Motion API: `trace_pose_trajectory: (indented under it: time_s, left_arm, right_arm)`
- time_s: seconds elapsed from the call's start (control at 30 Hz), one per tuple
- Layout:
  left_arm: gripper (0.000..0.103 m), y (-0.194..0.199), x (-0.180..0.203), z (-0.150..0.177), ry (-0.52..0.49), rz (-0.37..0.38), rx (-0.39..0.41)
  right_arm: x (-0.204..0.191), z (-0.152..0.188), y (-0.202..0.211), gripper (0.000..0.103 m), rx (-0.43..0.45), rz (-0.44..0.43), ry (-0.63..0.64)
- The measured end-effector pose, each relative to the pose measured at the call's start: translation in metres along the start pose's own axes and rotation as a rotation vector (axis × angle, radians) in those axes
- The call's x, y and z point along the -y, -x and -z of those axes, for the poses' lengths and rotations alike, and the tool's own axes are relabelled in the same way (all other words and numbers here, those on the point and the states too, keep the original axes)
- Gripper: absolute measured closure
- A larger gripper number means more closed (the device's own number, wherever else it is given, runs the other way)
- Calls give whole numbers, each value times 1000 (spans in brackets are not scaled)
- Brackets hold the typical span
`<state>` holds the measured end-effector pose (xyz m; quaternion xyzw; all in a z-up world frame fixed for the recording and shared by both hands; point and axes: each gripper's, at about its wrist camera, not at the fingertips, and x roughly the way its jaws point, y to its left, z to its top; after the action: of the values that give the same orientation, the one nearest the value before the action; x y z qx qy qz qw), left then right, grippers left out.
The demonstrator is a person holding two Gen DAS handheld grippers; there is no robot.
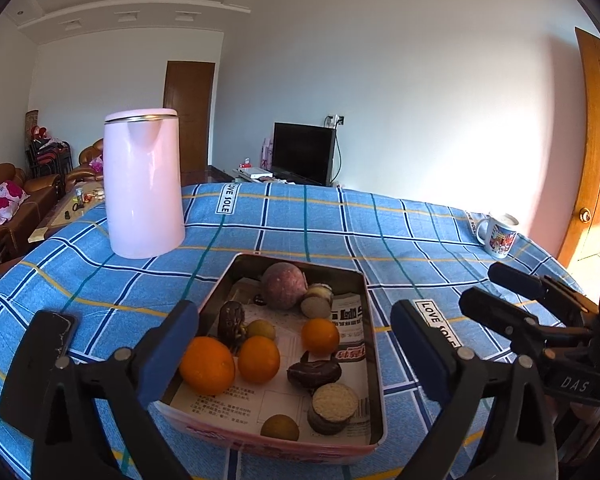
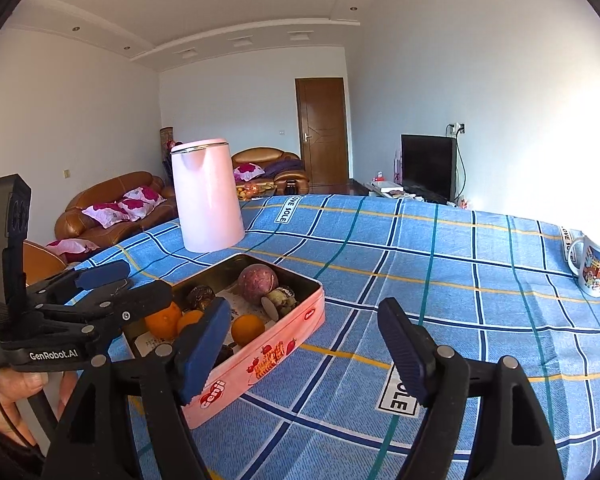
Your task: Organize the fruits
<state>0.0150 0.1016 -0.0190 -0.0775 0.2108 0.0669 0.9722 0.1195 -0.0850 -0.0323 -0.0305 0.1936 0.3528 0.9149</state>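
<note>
Left gripper (image 1: 296, 354): released; your jaws stand wide with nothing between the pads, hovering over the near end of the tin.
Right gripper (image 2: 304, 354): released and empty, over bare blue checked tablecloth (image 2: 460, 280) just right of the tin.
Fruit: oranges (image 1: 207, 365), a purple passion fruit (image 1: 284, 285) and small brownish-green fruits (image 1: 280, 427) all lie inside the pink tin (image 2: 260, 356).
Crowding risk: the pieces sit touching; closing on one orange could shove its neighbour or pinch a dark snack (image 1: 314, 373).
Tin risk: catch the rim and the tin may slide or tip.
Kettle (image 1: 142, 184): stands just behind the tin; a wide swing could knock it.
</note>
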Motion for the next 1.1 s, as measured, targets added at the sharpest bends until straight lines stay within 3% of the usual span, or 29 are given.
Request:
trace_pose_trajectory:
  time_s: [1.1]
  left_arm:
    - [3, 20, 24, 0, -84, -5, 46]
  right_arm:
    - [-6, -1, 29, 24, 55, 23, 24]
